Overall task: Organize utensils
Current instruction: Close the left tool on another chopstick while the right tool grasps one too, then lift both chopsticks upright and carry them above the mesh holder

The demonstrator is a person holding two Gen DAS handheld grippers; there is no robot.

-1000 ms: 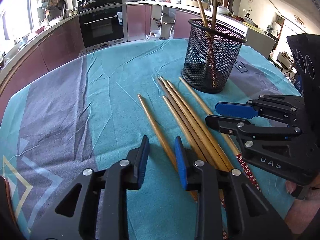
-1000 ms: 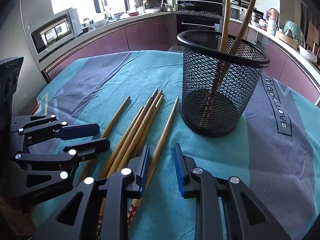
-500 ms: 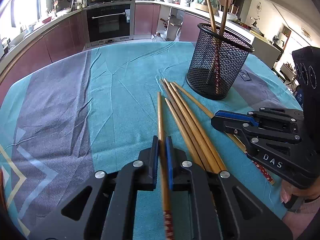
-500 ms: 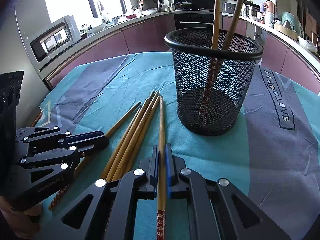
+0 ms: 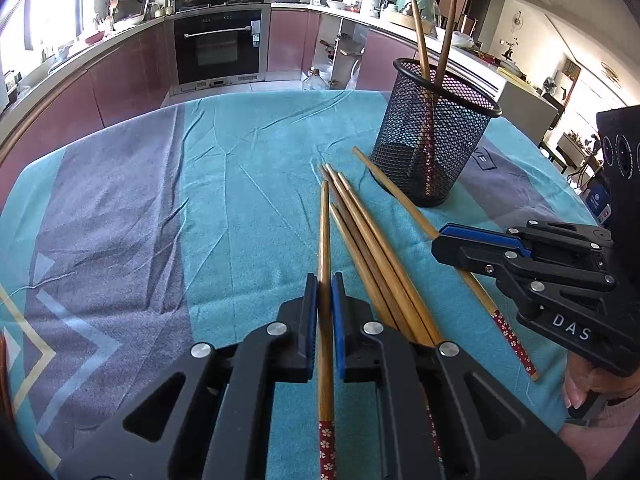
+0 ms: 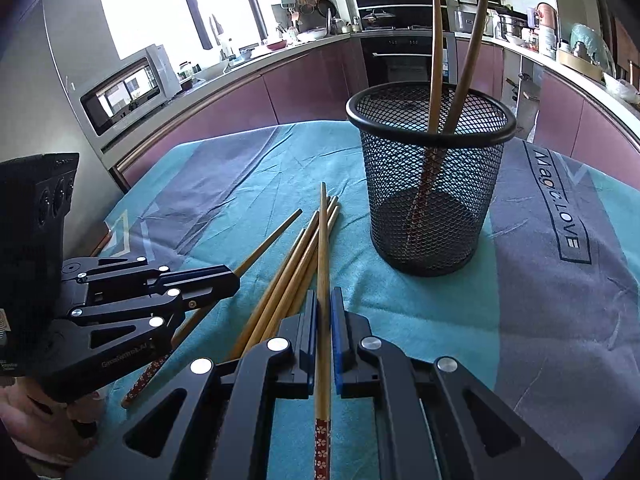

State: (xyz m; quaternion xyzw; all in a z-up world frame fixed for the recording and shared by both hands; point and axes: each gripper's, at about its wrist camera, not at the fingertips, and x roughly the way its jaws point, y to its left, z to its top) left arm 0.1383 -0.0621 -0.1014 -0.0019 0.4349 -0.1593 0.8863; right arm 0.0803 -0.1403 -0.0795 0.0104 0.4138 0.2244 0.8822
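Grippers each clamp one chopstick: the left gripper (image 5: 325, 300) has closed on the leftmost chopstick (image 5: 325, 232), the right gripper (image 6: 324, 312) on another chopstick (image 6: 322, 248). Lift each stick clear of the loose pile (image 5: 372, 240) before tipping it upright (patterned end low). The mesh cup (image 6: 430, 184), just beyond on the tablecloth (image 6: 400, 312), holds two chopsticks (image 6: 438, 60).

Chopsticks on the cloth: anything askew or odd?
Nothing damaged. The loose chopsticks lie fanned, not parallel, beside the mesh holder. Each gripper is shut on one chopstick: left gripper and right gripper. The cloth is wrinkled.
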